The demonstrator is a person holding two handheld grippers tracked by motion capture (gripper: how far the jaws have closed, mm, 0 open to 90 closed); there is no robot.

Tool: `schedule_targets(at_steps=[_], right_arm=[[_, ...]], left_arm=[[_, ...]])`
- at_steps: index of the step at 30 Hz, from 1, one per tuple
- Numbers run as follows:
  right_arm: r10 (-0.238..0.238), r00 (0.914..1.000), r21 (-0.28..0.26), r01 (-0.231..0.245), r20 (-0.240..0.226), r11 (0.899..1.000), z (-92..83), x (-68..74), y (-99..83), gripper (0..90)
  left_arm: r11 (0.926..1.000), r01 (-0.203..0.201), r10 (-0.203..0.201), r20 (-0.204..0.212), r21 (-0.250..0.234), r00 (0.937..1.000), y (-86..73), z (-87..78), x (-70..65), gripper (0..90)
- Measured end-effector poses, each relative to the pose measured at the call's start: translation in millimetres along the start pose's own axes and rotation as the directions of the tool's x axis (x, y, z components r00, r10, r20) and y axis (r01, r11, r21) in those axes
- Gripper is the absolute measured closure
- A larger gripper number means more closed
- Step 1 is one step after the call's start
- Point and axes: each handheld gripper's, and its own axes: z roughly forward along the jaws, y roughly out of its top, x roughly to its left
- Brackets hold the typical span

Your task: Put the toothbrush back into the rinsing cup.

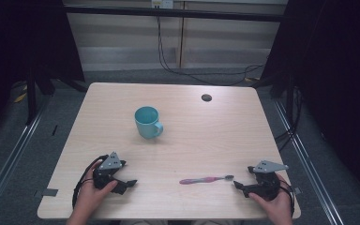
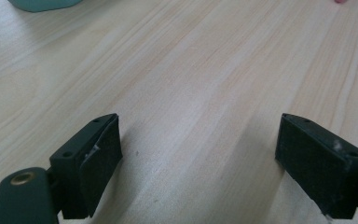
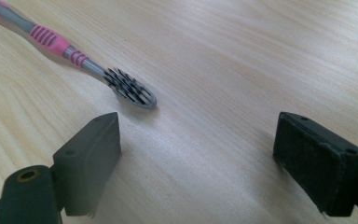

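A pink and grey toothbrush (image 1: 206,179) lies flat on the pale wooden worktop (image 1: 192,140) in the lower right part of the high view, its bristled head toward the right and its handle running leftward. The right tool (image 1: 242,185) rests low at the bottom right of that view, held by a hand (image 1: 275,206) that comes in from the lower edge, and its tips sit just beside the brush head without touching it. In the right gripper view the toothbrush (image 3: 74,56) slants down from the upper left corner, dark bristles facing up, its head ending just above the left jaw; the two black jaws stand spread wide with bare wood between them. The left tool (image 1: 124,184) sits at the lower left of the high view, gripped by the other hand (image 1: 90,197), well apart from the brush. In the left gripper view its jaws are likewise spread wide over bare wood, pinching nothing. A teal mug (image 1: 147,122) stands upright near the middle of the worktop, its handle turned to the lower right, and its base (image 2: 44,4) peeks in at the top left of the left gripper view. A small dark round spot (image 1: 206,97) lies toward the far edge, upper right of the mug.
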Motion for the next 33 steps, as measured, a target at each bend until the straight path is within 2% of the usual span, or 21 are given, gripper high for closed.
schedule_targets(at_steps=[6, 7, 13, 16, 20, 22, 27, 28, 33], right_arm=[[-0.001, 1.0000, -0.001, 0.001, 0.000, 1.000, 0.0, -0.2, 0.0, 14.8], [-0.004, 1.0000, -0.001, 0.004, 0.000, 1.000, 0.1, -0.4, 0.2, 14.8], [0.004, 1.0000, -0.001, -0.004, -0.008, 1.000, 0.0, -2.0, 0.6, 14.9], [-0.010, 0.9998, 0.020, 0.010, -0.016, 1.000, -0.4, -2.7, 2.8, 14.9], [-0.031, 0.9984, 0.042, 0.033, -0.048, 0.999, -0.6, -2.4, 6.9, 15.0], [-0.049, 0.9974, 0.040, 0.051, -0.053, 0.998, -0.5, -1.4, 9.0, 16.0], [-0.048, 0.9948, 0.009, 0.049, -0.090, 0.999, -2.7, -0.7, 18.6, 16.7], [-0.065, 0.9939, 0.012, 0.066, -0.089, 0.998, -4.7, 0.1, 26.0, 17.3], [-0.086, 0.9895, 0.019, 0.088, -0.117, 0.996, -4.6, 0.3, 35.6, 18.6]], left_arm=[[1.0000, 0.000, 0.000, 0.000, 0.000, 1.0000, 0.0, 0.0, 0.1, 14.0], [0.9999, -0.013, 0.013, 0.000, 0.008, 0.9999, 0.2, -0.5, 1.0, 14.0], [1.0000, -0.006, 0.006, -0.001, 0.005, 1.0000, 0.2, -0.1, 0.3, 13.9], [0.9999, -0.012, 0.012, 0.000, 0.010, 0.9999, 0.3, -0.4, 0.8, 14.0], [0.9999, -0.013, 0.013, 0.000, 0.010, 0.9999, 0.3, -0.4, 0.9, 13.9], [0.9999, -0.013, 0.013, 0.000, 0.009, 0.9999, 0.3, -0.4, 0.9, 13.9], [0.9999, -0.014, 0.014, 0.000, 0.010, 0.9999, 0.3, -0.5, 0.9, 13.9], [0.9999, -0.012, 0.012, 0.001, 0.010, 0.9999, 0.3, -0.4, 0.8, 13.9], [1.0000, -0.007, 0.007, 0.000, 0.006, 1.0000, 0.3, -0.3, 0.4, 13.9]])
